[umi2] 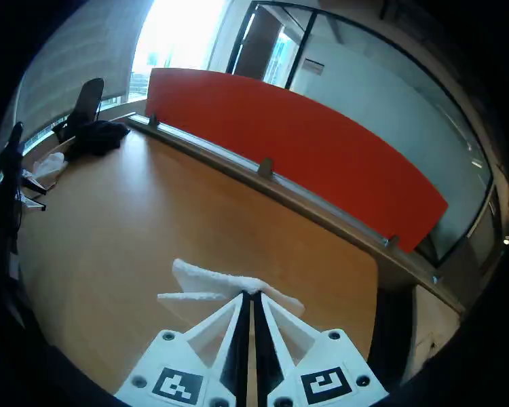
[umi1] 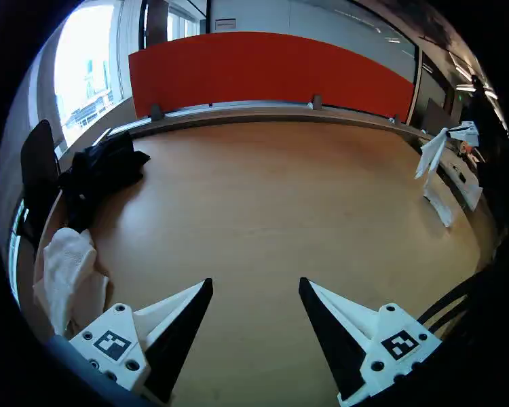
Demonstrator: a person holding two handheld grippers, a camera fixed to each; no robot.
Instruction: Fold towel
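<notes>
Left gripper view: the left gripper (umi1: 254,283) is spread wide and empty over one wooden table (umi1: 275,197). Meanwhile the right gripper (umi2: 251,295) pinches one white towel (umi2: 214,279) (a second white cloth (umi1: 64,271) lies at the table's edge).

The towel (umi2: 220,281) is white terry cloth, bunched into creased folds. One edge is pinched between the closed fingers of the right gripper (umi2: 250,298), just above the wooden table (umi2: 153,224). In the left gripper view the towel (umi1: 432,157) hangs in a narrow drape, its lower end reaching the tabletop near the right edge
</notes>
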